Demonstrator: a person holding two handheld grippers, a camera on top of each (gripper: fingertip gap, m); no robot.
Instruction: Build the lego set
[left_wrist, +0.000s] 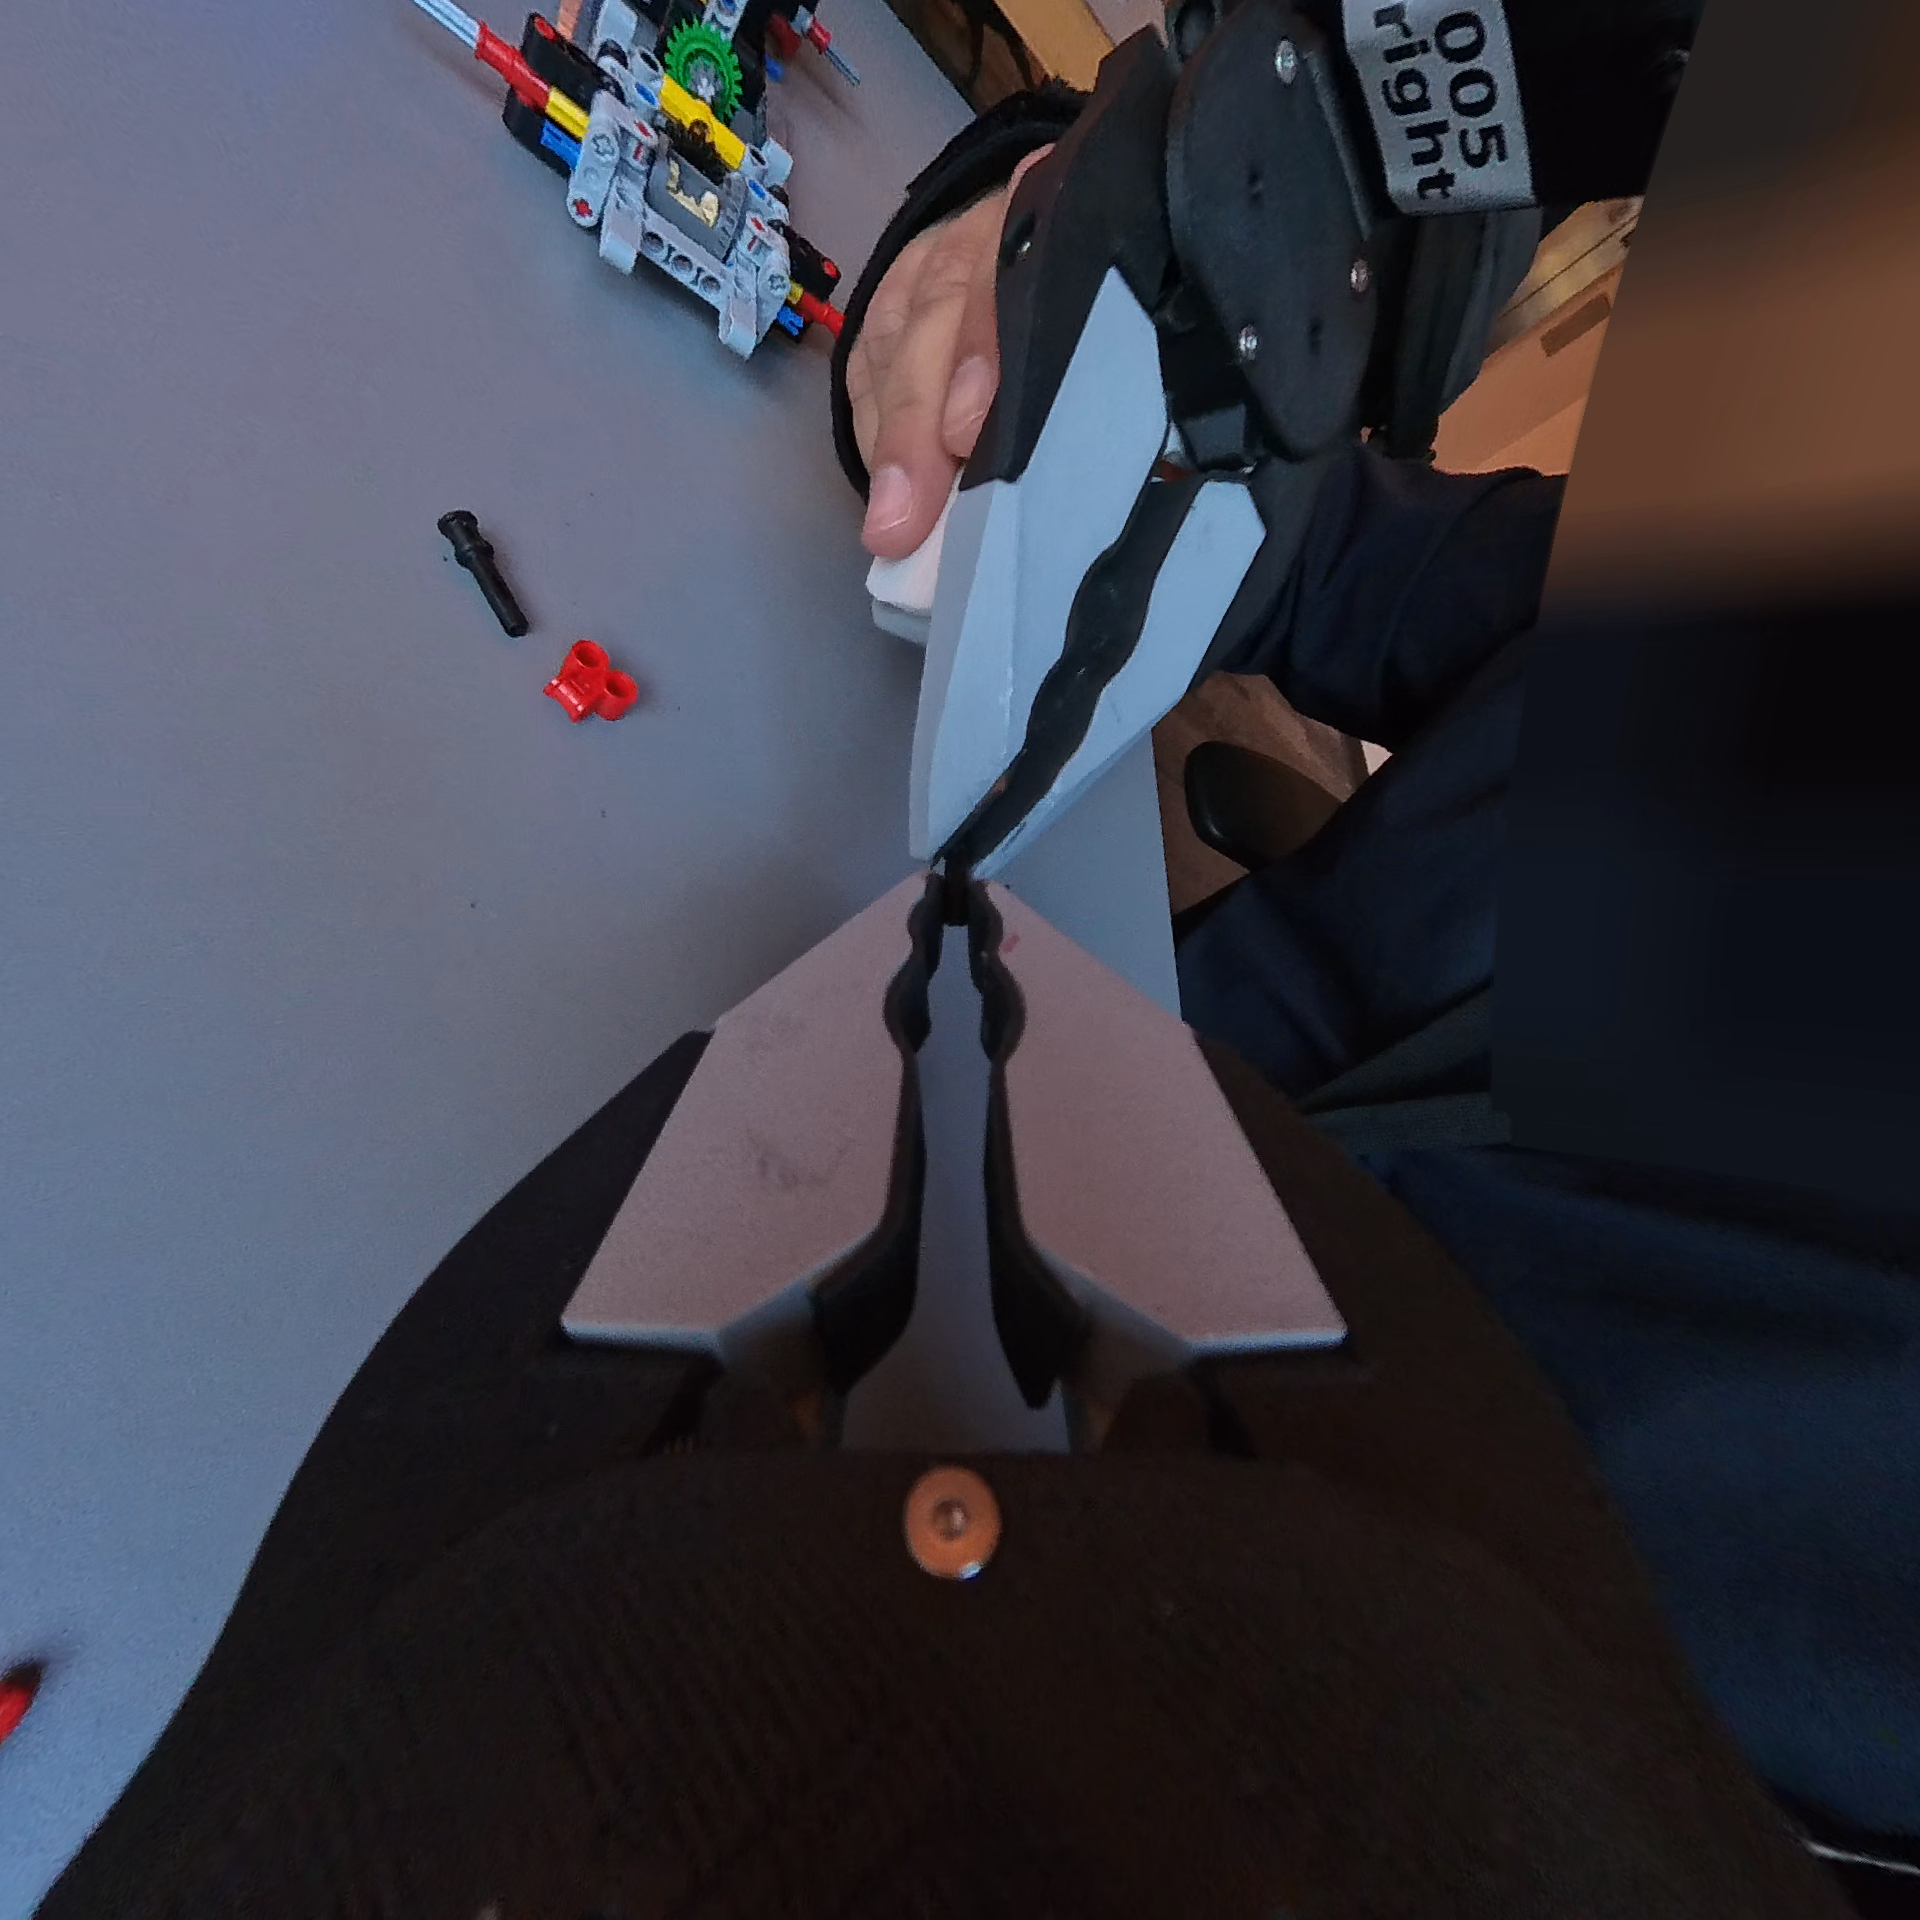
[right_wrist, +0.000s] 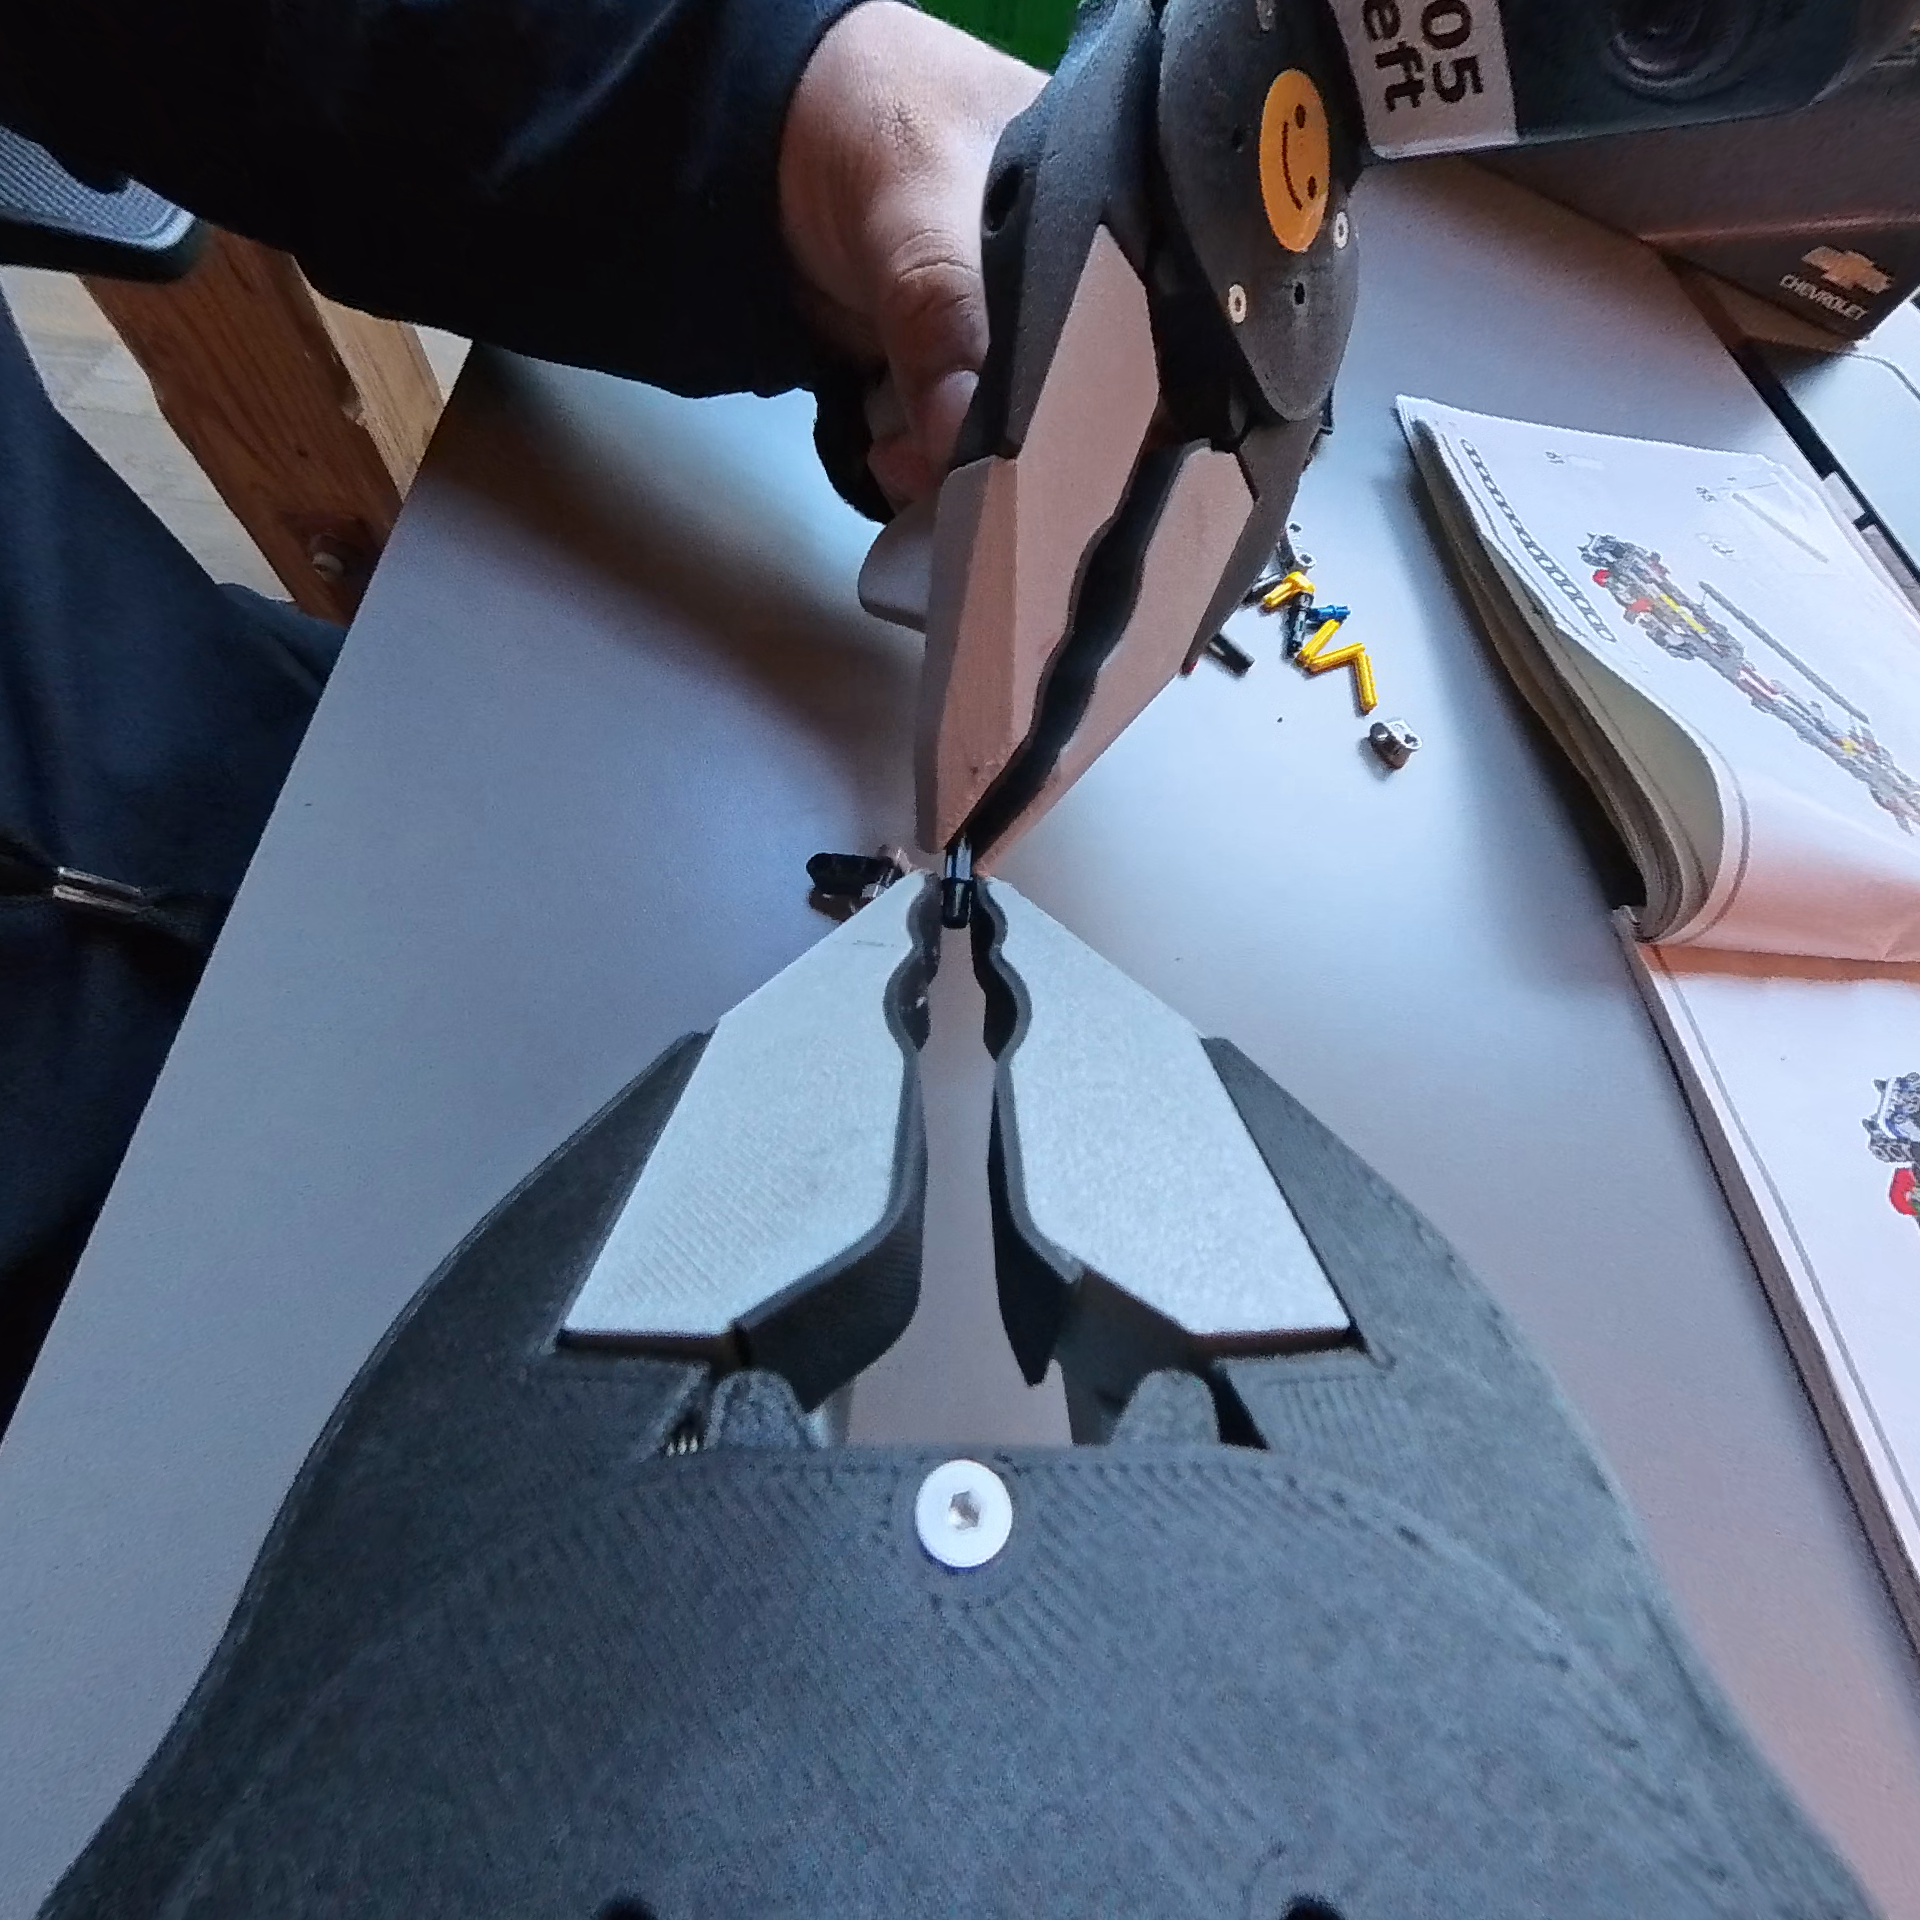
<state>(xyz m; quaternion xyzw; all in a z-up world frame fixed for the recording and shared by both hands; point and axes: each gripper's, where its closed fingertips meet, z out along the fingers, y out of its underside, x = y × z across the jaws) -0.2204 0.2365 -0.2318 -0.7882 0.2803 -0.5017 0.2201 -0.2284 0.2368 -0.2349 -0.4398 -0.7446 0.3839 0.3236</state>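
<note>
My two grippers meet tip to tip above the grey table (right_wrist: 520, 727). A small black pin (right_wrist: 954, 891) spans both pairs of tips. My right gripper (right_wrist: 954, 902) is shut on the pin's thicker end. My left gripper (right_wrist: 962, 844), with brown fingers, comes down from above and is shut on the thinner end. In the left wrist view the left gripper (left_wrist: 951, 906) pinches the same black pin (left_wrist: 951, 902), and the right gripper (left_wrist: 961, 847), with grey fingers, meets it from above. A hand holds each gripper.
A black pin (left_wrist: 483, 571), a red connector (left_wrist: 592, 683) and a part-built brick model (left_wrist: 675, 156) lie on the table. A black piece (right_wrist: 844, 871), yellow pieces (right_wrist: 1335, 649), a grey piece (right_wrist: 1392, 743), an open booklet (right_wrist: 1662, 675) and a box (right_wrist: 1766, 229) lie to the right. My left and right fingertips are right by each other. From either gripper's tips it is about 5 cm to the black piece (right_wrist: 844, 871).
</note>
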